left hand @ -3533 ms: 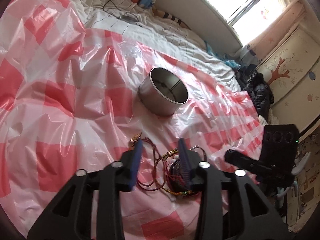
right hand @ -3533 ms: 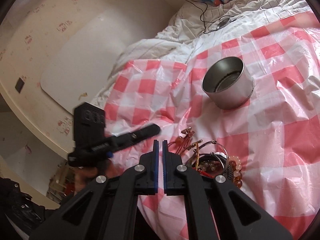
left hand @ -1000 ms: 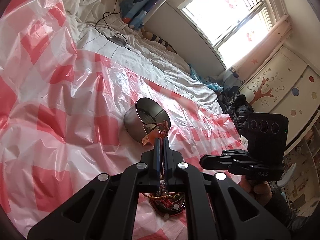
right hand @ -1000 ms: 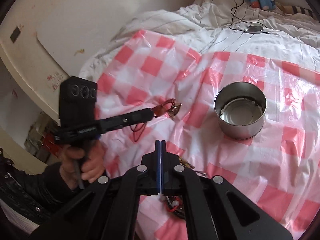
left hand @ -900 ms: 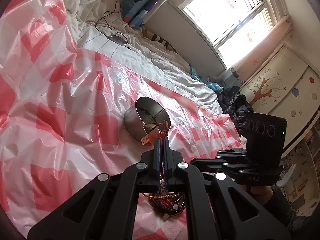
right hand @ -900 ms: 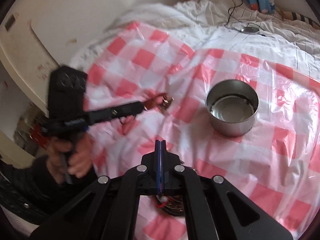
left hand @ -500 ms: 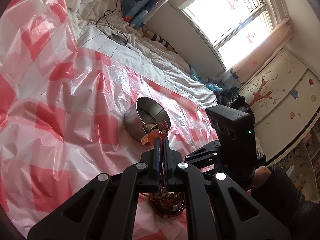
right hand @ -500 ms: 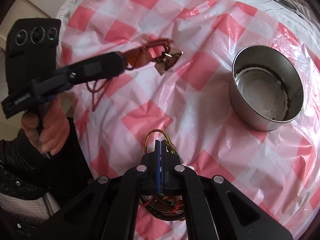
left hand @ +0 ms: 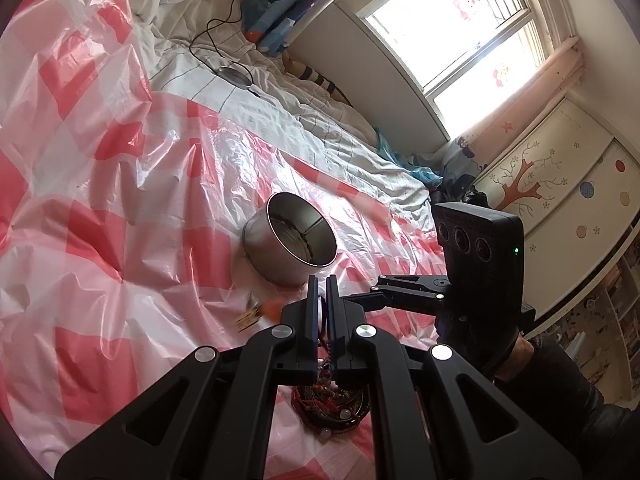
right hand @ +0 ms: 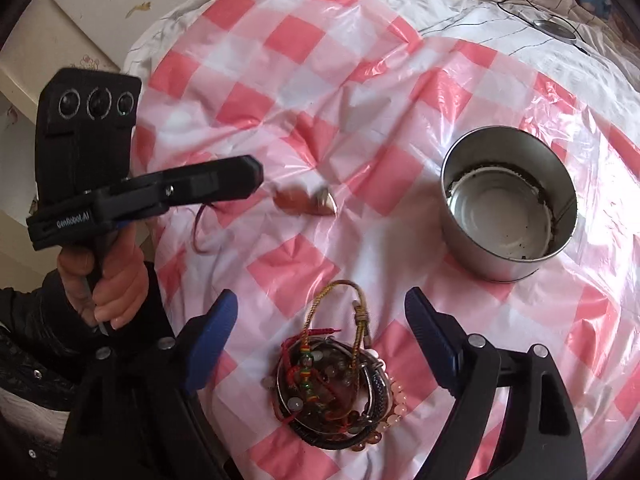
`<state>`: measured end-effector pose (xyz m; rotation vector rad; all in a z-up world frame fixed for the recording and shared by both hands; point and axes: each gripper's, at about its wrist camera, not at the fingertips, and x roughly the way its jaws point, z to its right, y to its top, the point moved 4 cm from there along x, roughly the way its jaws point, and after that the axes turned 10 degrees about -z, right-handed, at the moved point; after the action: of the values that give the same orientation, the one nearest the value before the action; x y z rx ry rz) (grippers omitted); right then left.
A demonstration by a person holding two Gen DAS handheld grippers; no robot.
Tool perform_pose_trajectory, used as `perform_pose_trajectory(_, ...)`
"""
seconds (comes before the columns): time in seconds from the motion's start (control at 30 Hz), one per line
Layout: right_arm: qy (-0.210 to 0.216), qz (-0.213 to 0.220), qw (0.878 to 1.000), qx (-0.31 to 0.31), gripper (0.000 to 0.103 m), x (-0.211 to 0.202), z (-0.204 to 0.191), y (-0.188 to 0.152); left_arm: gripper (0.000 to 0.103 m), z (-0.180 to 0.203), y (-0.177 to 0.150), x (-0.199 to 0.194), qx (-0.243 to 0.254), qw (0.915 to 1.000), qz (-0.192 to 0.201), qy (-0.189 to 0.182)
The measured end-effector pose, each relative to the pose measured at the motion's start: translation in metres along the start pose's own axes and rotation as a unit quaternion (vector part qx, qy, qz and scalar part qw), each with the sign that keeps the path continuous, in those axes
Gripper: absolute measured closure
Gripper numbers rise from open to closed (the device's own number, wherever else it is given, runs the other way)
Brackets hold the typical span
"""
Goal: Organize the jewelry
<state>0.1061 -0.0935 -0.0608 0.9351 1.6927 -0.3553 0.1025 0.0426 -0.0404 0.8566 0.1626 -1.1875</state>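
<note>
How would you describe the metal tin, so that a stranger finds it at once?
On the red-and-white checked plastic sheet that covers the bed stands a round, open, silver tin. It is upright, apart from the bracelet pile, and is the only container there.

Red-corded charm (right hand: 306,201) blurred; left claw's (left hand: 319,280) contents unclear

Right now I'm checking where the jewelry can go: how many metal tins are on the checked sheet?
1. The metal tin stands upright and open on the pink checked sheet, beyond the jewelry pile, right of the red-corded pendant. Nothing suggests another hidden one.
</note>
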Motion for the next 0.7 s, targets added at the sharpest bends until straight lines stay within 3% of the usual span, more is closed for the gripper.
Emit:
perform_pose_trajectory(0.1, -0.004, -0.024, 1.000, -0.006, 0.021, 0.009, 0.001, 0.003, 0.100, 0.000, 0.000, 0.000, -0.001, 1.0000, -0.001, -0.003)
perform_pose_trajectory(0.17, 0.007, -0.049, 0.999, -0.010, 0.032, 0.020, 0.002, 0.002, 0.100, 0.000, 0.000, 0.000, 0.000, 1.0000, 0.000, -0.004)
perform_pose_trajectory(0.23, 0.001, -0.072, 0.997, -0.012, 0.064, 0.032, 0.004, 0.000, 0.100, 0.000, 0.000, 0.001, 0.000, 1.0000, -0.001, -0.004)
perform_pose_trajectory(0.3, -0.001, -0.065, 0.998, -0.016, 0.075, 0.034, 0.004, -0.002, 0.100, -0.002, -0.001, 0.003, -0.001, 1.0000, -0.006, 0.005)
perform_pose_trajectory(0.33, 0.003, -0.053, 0.998, -0.014, 0.093, 0.031, 0.004, -0.002, 0.100, -0.004, -0.001, 0.006, -0.004, 0.9998, -0.012, 0.014)
perform_pose_trajectory(0.5, 0.035, 0.039, 0.998, 0.023, 0.095, 0.002, 0.008, -0.014, 0.100, -0.023, -0.007, 0.027, -0.038, 0.9957, -0.068, 0.050)
perform_pose_trajectory(0.6, 0.068, 0.100, 0.991, 0.060, 0.096, -0.015, 0.009, -0.032, 0.097, -0.018, -0.012, 0.041, -0.008, 0.9917, -0.097, 0.084)
perform_pose_trajectory(0.7, 0.109, 0.170, 0.974, 0.101, 0.096, -0.032, 0.010, -0.056, 0.080, -0.013, -0.022, 0.059, 0.033, 0.9798, -0.131, 0.147)
